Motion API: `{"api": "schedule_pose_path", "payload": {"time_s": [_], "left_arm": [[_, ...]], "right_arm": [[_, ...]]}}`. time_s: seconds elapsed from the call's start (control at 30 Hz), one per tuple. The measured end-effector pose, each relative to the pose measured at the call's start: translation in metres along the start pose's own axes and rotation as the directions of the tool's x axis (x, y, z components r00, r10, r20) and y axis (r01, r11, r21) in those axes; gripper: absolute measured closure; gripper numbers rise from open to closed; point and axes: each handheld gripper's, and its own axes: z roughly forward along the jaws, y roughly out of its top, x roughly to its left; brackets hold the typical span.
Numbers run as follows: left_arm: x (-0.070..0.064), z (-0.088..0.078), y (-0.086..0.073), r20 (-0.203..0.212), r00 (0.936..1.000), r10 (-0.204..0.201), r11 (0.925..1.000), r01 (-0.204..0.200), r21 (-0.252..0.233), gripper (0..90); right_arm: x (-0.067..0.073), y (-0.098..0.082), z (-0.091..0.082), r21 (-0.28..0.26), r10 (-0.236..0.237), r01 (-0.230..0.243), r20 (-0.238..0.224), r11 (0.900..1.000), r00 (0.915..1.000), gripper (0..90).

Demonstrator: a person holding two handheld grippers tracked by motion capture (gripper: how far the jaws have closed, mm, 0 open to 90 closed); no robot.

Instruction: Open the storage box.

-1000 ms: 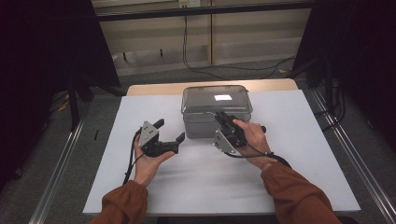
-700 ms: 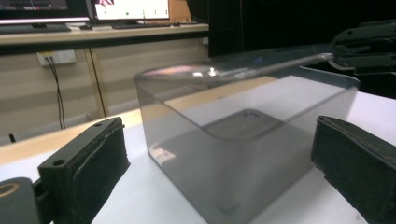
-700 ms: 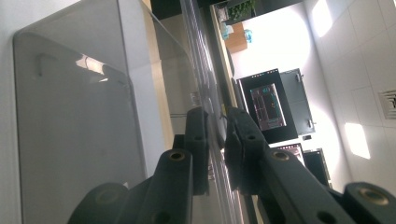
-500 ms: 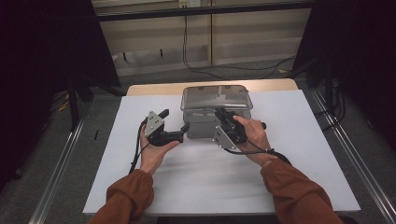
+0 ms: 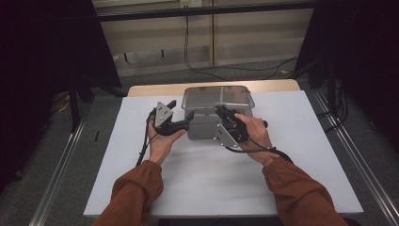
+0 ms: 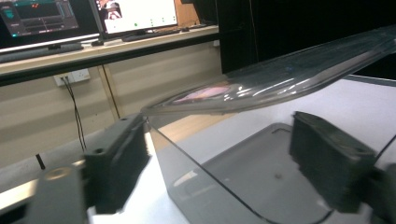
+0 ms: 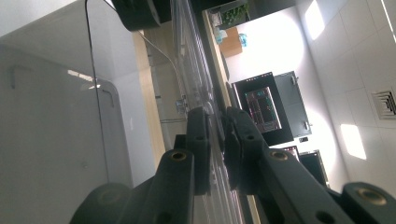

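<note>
Pinching the lid (image 5: 217, 95) rim, the right gripper (image 7: 215, 140) is closed, while the left gripper (image 6: 219, 163), closing, apparently half-open, straddles the box (image 5: 207, 125) wall untouched; squeezing askew could tip it.

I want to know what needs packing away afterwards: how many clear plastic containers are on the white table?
1. The clear lidded container sits at the table's far middle, between the left gripper and the right gripper, which is clamped on its lid rim.

We see a glossy clear-plastic box (image 5: 214, 113) and lid (image 6: 280, 79), matt black gripper pads (image 6: 327, 158), matt white tabletop (image 5: 301, 155).
</note>
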Motion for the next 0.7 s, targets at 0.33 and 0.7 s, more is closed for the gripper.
{"api": "schedule_pose_path", "payload": {"time_s": [0.33,0.7], "left_arm": [[-0.0006,0.0049,-0.001,0.002,0.9988,0.048,0.9977,-0.048,-0.049,37.5],[-0.0043,0.0052,0.0004,0.011,0.9976,0.068,0.9959,-0.067,-0.06,48.6]], "right_arm": [[0.0027,0.0002,-0.0007,0.006,0.0,0.0,-0.013,1.0,0.9999,79.5],[0.0091,-0.004,-0.0028,0.002,0.035,-0.035,-0.03,0.999,0.999,76.9]]}}
